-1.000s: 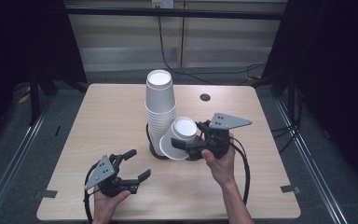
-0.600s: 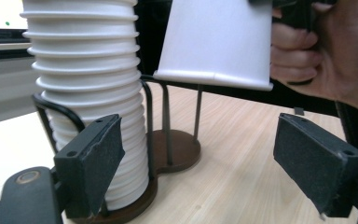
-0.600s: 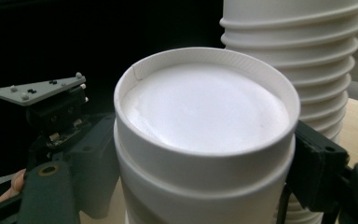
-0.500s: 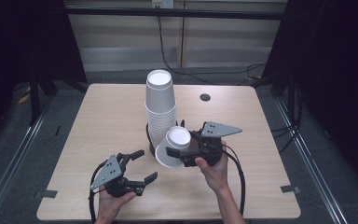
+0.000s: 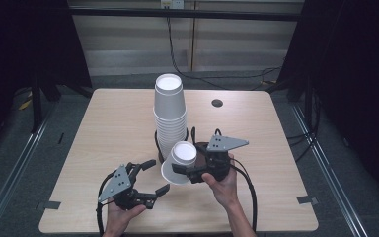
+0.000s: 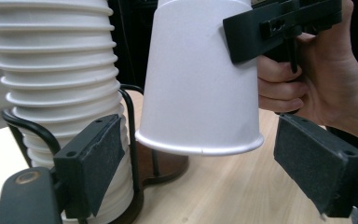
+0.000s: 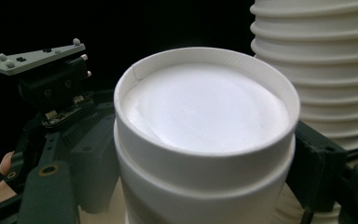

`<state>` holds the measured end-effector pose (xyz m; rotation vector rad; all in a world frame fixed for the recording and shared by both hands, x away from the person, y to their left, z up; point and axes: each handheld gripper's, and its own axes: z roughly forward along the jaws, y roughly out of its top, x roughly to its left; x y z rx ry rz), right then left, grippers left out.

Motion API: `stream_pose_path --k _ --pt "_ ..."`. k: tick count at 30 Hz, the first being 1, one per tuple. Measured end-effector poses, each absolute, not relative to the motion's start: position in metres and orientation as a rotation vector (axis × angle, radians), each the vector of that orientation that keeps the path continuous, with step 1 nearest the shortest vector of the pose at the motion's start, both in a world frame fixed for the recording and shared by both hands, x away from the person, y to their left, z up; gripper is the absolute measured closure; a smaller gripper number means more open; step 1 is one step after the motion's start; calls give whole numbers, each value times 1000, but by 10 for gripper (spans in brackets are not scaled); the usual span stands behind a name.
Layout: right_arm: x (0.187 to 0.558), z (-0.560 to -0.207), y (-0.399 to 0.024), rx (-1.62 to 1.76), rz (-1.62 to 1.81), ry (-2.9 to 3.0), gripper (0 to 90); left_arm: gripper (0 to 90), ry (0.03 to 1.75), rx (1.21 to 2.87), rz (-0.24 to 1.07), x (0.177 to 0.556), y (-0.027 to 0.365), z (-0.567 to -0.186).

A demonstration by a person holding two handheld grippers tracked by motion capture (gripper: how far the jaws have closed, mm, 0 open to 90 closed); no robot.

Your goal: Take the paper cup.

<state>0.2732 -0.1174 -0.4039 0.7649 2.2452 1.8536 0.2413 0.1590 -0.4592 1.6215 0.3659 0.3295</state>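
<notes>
Near the front middle of the bench (image 5: 103, 128), the right tool (image 5: 190, 170) clamps an upside-down white paper cup (image 5: 178, 162), held clear above the wood. Its long axis stands roughly upright, base up and rim down, leaning slightly. Just behind it rises a tall stack of inverted cups (image 5: 170, 113) in a black wire holder (image 5: 159, 143). The left tool (image 5: 150, 177) gapes wide, holding nothing, jaws aimed toward the cup.

A lab recording bay (dark curtains (image 5: 360, 74)) around a bare table (image 5: 108, 123).
</notes>
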Motion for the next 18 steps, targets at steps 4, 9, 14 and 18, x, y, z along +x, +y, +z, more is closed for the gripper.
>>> stream_pose_path --k 4,9,14,18 --pt "271 -408 -114 757 1856 2257 222 155 362 1623 322 241 155 -460" --pt "269 -415 -109 750 1872 2270 222 154 356 1633 325 241 152 -459" --pt "269 -419 -105 740 1894 2280 222 153 362 1671 309 244 148 -462" --pt "268 -420 -100 728 1902 2294 222 124 362 1682 301 246 145 -464"
